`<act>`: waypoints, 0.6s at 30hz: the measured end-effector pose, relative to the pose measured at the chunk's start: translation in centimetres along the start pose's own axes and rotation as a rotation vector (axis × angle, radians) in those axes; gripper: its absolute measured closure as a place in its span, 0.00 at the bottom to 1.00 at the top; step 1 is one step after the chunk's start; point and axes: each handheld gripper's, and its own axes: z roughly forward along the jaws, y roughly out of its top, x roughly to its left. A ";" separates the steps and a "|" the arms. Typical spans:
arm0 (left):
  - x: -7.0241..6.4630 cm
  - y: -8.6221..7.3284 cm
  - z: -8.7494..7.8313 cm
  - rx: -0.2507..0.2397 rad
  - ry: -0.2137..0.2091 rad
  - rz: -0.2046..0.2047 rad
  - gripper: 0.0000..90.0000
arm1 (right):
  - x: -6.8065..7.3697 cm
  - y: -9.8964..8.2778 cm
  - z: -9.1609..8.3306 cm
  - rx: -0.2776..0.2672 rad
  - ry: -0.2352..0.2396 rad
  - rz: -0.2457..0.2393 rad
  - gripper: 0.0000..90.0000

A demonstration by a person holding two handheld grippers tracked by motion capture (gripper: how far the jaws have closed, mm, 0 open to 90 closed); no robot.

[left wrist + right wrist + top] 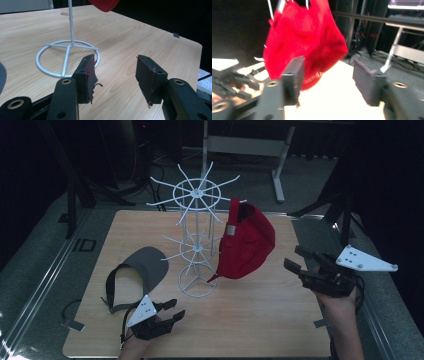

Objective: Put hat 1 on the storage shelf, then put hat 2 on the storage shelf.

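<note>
A red cap (247,242) hung on the white wire rack (196,237); a grey visor (140,270) lay beside. Both tongs, left (172,312) and right (296,258), gaped empty; the left gripper view showed torn pads (90,77).

We note a matt wood-grain table (260,320), white-coated wire rack (197,225), red cloth cap (247,242), grey fabric visor (145,265).

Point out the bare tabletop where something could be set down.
Free: the near strip of the light wooden table between the left gripper and right gripper; the far left corner. Crowded: around the white wire rack, hanging red cap, grey visor.
</note>
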 end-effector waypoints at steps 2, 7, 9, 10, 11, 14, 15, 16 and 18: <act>0.0 0.0 0.0 0.001 0.001 -0.001 0.56 | -0.4 -1.0 0.0 0.020 -0.028 0.017 0.32; 0.1 -0.2 -0.2 0.006 0.005 -0.001 0.56 | -1.7 -3.5 -0.3 0.034 -0.067 0.083 0.18; 0.1 -0.2 -0.3 0.005 0.009 -0.002 0.56 | -2.2 -4.5 -0.5 0.041 -0.079 0.098 0.17; 0.1 -0.2 -0.3 0.006 0.009 -0.003 0.56 | -2.4 -5.0 -0.5 0.046 -0.084 0.109 0.18; 0.1 -0.3 -0.4 0.008 0.012 -0.004 0.56 | -2.7 -5.5 -0.6 0.045 -0.093 0.122 0.20; 0.2 -0.3 -0.5 0.008 0.012 -0.006 0.56 | -3.2 -7.1 -0.6 0.079 -0.128 0.138 0.25; 0.2 -0.3 -0.6 0.009 0.015 -0.005 0.56 | -3.2 -7.6 -0.5 0.095 -0.139 0.131 0.25; 0.3 -0.3 -0.6 0.009 0.015 -0.007 0.56 | -3.3 -8.1 -0.4 0.109 -0.147 0.138 0.25; 0.4 -0.4 -0.8 0.009 0.018 -0.003 0.56 | -3.4 -9.4 -0.1 0.133 -0.172 0.135 0.23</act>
